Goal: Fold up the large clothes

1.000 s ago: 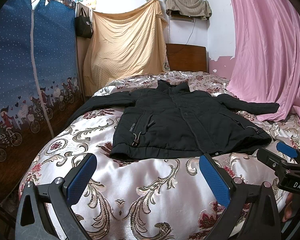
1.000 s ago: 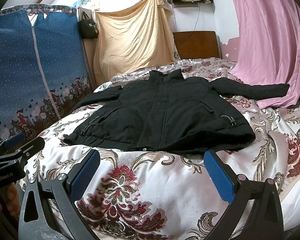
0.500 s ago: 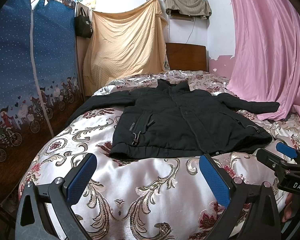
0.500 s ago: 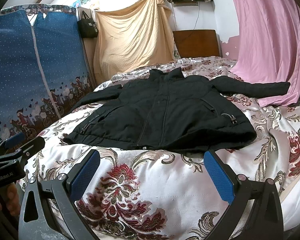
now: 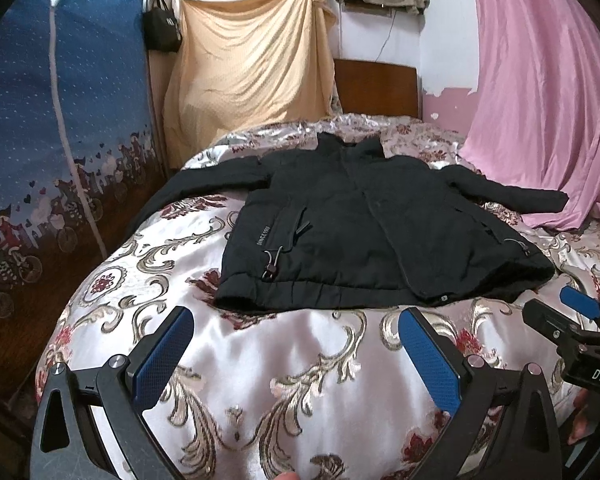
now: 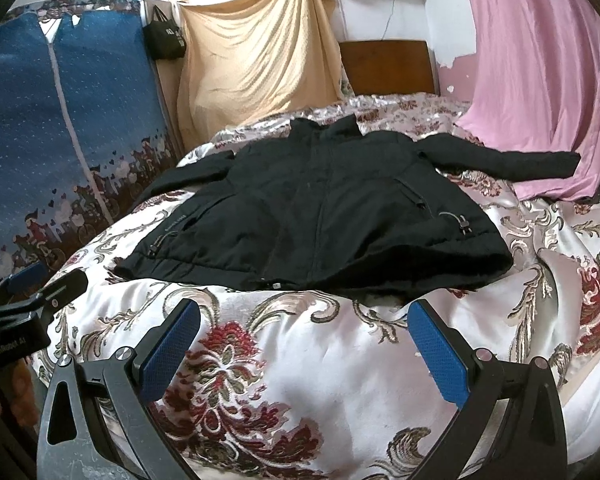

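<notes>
A black jacket [image 5: 360, 232] lies flat, front up, on the bed with both sleeves spread out sideways; it also shows in the right wrist view [image 6: 324, 216]. My left gripper [image 5: 296, 340] is open and empty, hovering over the bedspread just short of the jacket's hem. My right gripper [image 6: 304, 336] is open and empty too, just short of the hem toward its right side. Each gripper shows at the edge of the other's view: the right one [image 5: 576, 320] and the left one [image 6: 32, 292].
The bed has a shiny floral bedspread [image 5: 300, 392] and a wooden headboard [image 5: 376, 88]. A blue fabric wardrobe [image 5: 60, 140] stands on the left. A pink curtain [image 5: 548, 100] hangs on the right, touching the bed. A beige sheet [image 5: 252, 64] hangs behind.
Both grippers have edged slightly forward toward the jacket's hem. The jacket has not moved and both grippers stay open.
</notes>
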A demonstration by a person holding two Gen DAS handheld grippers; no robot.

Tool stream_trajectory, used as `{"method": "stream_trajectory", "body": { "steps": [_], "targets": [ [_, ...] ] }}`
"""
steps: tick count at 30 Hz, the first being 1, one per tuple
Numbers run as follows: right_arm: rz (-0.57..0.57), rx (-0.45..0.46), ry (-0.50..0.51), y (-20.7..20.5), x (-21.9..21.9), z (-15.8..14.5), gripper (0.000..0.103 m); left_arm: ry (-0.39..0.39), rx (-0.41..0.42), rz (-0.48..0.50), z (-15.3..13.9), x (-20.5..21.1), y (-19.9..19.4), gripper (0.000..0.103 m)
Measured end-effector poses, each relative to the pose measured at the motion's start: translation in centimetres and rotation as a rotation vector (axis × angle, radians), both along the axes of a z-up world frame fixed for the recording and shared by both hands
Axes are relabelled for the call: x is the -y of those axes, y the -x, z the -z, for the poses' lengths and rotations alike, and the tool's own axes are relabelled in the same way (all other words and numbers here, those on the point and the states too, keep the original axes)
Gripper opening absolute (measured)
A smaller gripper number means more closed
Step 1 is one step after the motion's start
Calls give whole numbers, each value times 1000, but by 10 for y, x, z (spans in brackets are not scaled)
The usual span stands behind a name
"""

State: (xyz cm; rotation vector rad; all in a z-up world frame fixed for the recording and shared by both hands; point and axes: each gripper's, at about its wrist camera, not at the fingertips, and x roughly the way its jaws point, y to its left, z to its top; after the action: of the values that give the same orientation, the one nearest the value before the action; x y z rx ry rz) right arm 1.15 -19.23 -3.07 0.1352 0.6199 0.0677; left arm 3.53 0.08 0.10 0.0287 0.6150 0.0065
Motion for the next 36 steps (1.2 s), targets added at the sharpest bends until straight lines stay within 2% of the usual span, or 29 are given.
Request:
{"method": "stream_trajectory", "body": {
  "steps": [4, 8, 11, 15, 17, 21, 25, 28, 31, 36],
  "targets": [
    [22, -28, -14, -18, 20, -7, 102, 6, -87, 9, -7, 3, -36, 103],
    [55, -57, -78, -47, 61, -17, 102, 16, -155, 79, -11, 18, -80, 103],
    [111, -68, -104, -78, 106, -25, 102, 1, -182, 132, -13, 41, -118, 103],
    [192, -94, -88, -131, 177, -38, 102, -23, -185, 198, -14, 82, -178, 103],
    [232, -119, -100, -158, 215, -40, 102, -13, -188, 230, -11, 103, -206, 103],
    [310, -112, -184, -216, 289, -42, 102, 29, -213, 285, -1, 144, -263, 103],
    [425, -133, -267, -274, 367, -24, 102, 49, -208, 326, 16, 189, -322, 103],
    [518, -158, -384, -304, 421, 0, 102, 34, -227, 354, 34, 221, -366, 103],
    [599, -173, -468, -318, 452, 20, 102, -7, -227, 360, 51, 247, -403, 103],
    [720, -222, -499, -334, 471, 49, 102, -20, -236, 334, 73, 269, -452, 103]
  ]
}}
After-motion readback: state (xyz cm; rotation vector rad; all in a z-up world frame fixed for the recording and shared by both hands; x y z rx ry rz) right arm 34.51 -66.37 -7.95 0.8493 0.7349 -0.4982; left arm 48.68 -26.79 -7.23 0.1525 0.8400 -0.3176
